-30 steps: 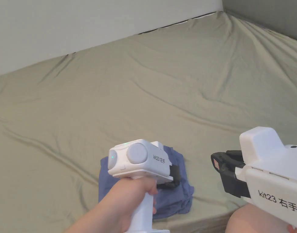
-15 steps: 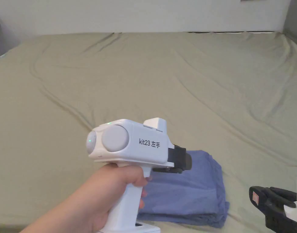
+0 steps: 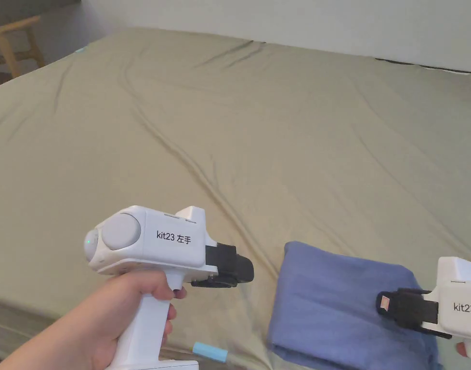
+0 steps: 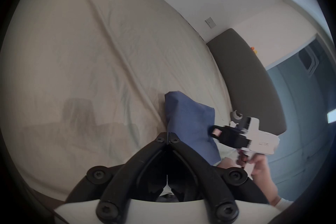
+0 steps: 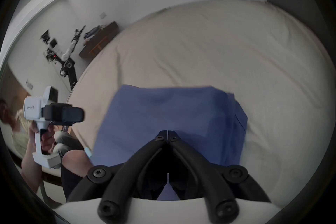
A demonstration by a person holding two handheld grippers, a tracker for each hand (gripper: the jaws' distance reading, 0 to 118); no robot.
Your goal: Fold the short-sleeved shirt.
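A blue shirt (image 3: 335,308) lies folded into a compact rectangle near the front edge of the bed (image 3: 258,144). It also appears in the left gripper view (image 4: 189,122) and the right gripper view (image 5: 171,111). My left gripper (image 3: 249,270) hovers above the sheet just left of the shirt, jaws closed together with nothing between them (image 4: 167,134). My right gripper (image 3: 381,304) hangs over the shirt's right part, also shut and empty (image 5: 167,132). Neither touches the cloth.
The olive-green sheet is wrinkled with long creases. A small light-blue object (image 3: 209,351) lies at the bed's front edge. A wooden stool (image 3: 15,43) stands at far left. A dark headboard (image 4: 247,78) borders the bed; the wall runs behind.
The head camera has swung left, so the shirt now sits at lower right. The left gripper has gone from over the shirt to its left; the right one now hangs over it.
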